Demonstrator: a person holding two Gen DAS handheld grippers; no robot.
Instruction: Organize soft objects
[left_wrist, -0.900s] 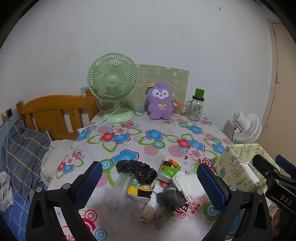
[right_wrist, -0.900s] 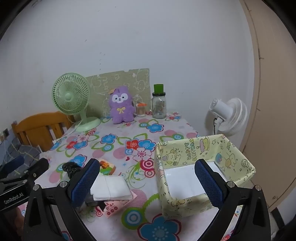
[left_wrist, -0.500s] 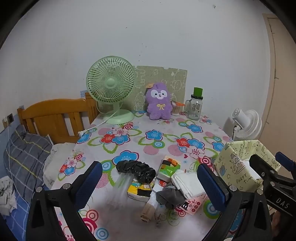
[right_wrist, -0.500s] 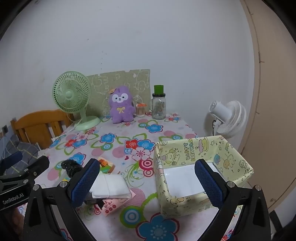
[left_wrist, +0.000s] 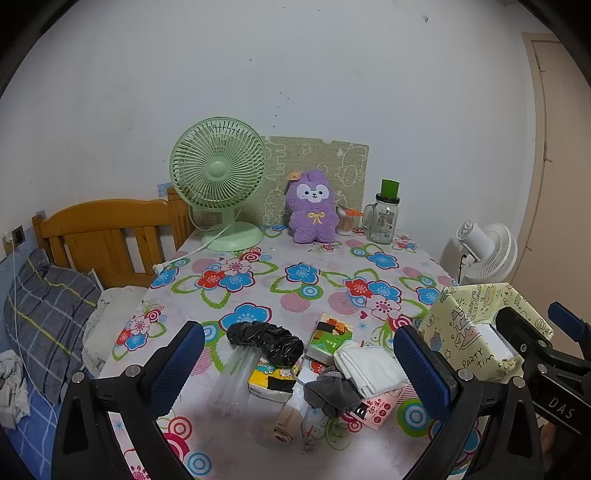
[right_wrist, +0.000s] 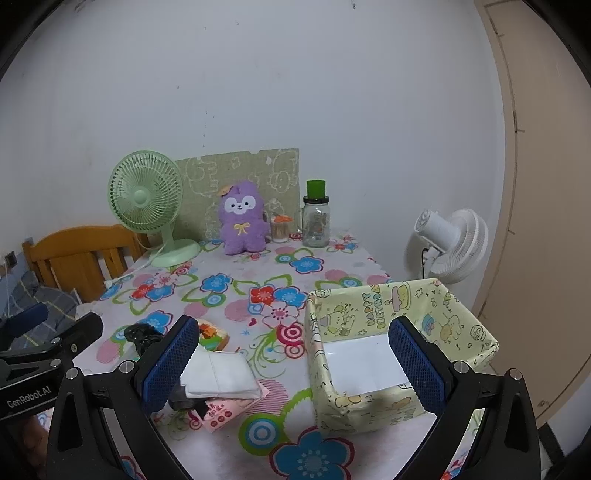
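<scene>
Floral table against a white wall, small soft items heaped near a yellow box.
Left gripper and right gripper both gape wide, apparently touching nothing.

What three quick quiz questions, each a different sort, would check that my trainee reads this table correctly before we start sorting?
1. True or false: the left gripper and right gripper are both open and hold nothing.
2. Multiple choice: the folded white cloth lies (A) inside the yellow box, (B) on the table in the clutter beside the box, (C) against the purple plush.
3. Fill in: the plush stands between the ____ and the glass jar.

Key: 1 true. 2 B; only a flat white sheet shows inside the box. 3 green fan.
</scene>
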